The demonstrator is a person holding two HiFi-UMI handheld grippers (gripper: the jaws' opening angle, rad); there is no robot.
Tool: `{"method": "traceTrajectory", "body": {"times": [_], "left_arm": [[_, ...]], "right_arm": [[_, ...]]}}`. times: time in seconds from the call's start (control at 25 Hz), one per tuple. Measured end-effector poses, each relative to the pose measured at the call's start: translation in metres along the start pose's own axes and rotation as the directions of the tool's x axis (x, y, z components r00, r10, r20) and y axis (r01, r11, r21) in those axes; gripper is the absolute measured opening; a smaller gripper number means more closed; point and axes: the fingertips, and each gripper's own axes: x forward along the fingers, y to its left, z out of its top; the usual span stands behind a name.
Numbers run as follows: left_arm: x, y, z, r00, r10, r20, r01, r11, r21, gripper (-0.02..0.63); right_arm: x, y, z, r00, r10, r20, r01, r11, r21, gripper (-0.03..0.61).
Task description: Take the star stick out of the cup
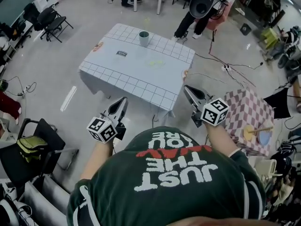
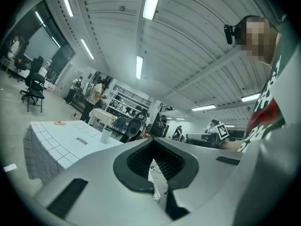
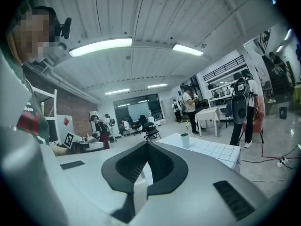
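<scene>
While the left gripper (image 1: 124, 99) and right gripper (image 1: 187, 88) hang clenched and empty, reaching the far cup (image 1: 144, 38), then opening one, seems next.

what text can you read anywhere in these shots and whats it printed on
"JUST THE WAY YOU ARE": on the person's green t-shirt, upside down in the head view, with "WAY" in red and the last word partly lost in a fold.
Dark label on the table: too small to read.
Round sticker near the table's corner: too small to read.
Nothing is readable in the two gripper views.
</scene>
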Motion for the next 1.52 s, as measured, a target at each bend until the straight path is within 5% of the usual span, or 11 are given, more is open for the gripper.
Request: {"method": "traceTrajectory", "body": {"times": [0.6, 1.2, 1.52], "left_arm": [[0.066, 0.041, 0.001, 0.999, 0.009, -0.045, -0.01, 1.0, -0.001, 0.0], [0.232, 0.061, 0.019, 0.973, 0.232, 0.012, -0.232, 0.973, -0.006, 0.0], [0.267, 0.084, 0.033, 0.966, 0.254, -0.044, -0.252, 0.966, 0.053, 0.0]], "right_arm": [[0.039, -0.067, 0.003, 1.0, 0.011, -0.008, -0.01, 0.999, 0.043, 0.031], [0.11, -0.255, 0.049, 0.971, 0.237, -0.013, -0.236, 0.97, 0.058, 0.031], [0.156, -0.294, 0.054, 0.967, 0.257, 0.001, -0.256, 0.963, 0.084, 0.031]]}}
